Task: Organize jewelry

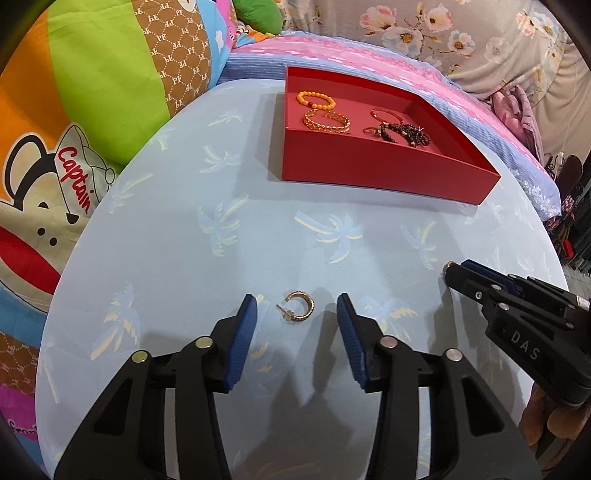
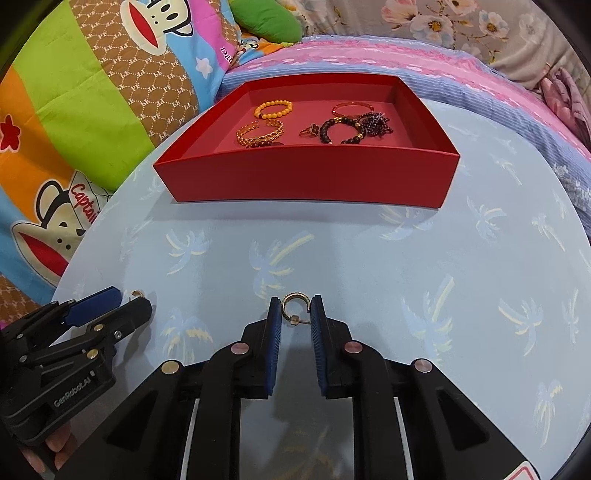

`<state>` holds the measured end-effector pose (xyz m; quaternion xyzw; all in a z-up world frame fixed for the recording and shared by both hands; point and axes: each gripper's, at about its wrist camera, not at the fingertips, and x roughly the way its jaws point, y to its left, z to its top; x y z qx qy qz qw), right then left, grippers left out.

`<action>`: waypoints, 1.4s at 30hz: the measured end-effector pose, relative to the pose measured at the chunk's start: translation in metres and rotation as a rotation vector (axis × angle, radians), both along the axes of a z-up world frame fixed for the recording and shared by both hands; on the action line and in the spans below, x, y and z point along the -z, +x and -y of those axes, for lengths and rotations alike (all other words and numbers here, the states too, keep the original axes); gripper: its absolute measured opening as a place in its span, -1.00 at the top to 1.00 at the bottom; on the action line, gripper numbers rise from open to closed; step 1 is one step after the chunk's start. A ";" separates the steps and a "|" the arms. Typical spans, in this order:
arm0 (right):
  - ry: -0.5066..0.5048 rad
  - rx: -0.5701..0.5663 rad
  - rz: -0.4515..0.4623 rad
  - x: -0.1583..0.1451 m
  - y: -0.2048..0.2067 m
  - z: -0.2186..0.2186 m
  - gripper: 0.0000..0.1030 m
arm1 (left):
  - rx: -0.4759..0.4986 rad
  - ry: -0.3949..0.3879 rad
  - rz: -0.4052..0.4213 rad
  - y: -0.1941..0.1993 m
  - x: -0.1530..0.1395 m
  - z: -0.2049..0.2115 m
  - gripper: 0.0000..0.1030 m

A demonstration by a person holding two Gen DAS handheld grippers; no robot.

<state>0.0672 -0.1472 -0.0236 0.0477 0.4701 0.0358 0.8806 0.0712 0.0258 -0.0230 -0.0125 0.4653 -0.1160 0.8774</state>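
A gold hoop earring lies on the light blue table between the blue pads of my open left gripper. My right gripper is shut on a second gold hoop earring, its post against the right pad. In the left wrist view the right gripper shows at the right. In the right wrist view the left gripper is at the lower left, the first earring peeking by its tip. A red tray at the back holds an orange bead bracelet, a gold bangle and dark beads.
The round table has a palm-tree pattern. Colourful cartoon pillows lie to the left. A pink and blue blanket and floral bedding lie behind the tray.
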 end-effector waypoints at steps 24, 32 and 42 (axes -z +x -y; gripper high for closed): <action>0.064 0.021 0.045 -0.033 -0.012 0.015 0.70 | 0.082 -0.043 0.014 0.009 -0.022 0.021 0.63; 0.069 0.048 0.138 -0.077 0.027 0.037 0.70 | 0.132 -0.074 0.093 0.054 -0.065 0.049 0.63; 0.033 0.087 0.170 -0.089 0.104 0.059 0.70 | 0.166 -0.041 0.143 0.134 -0.082 0.096 0.63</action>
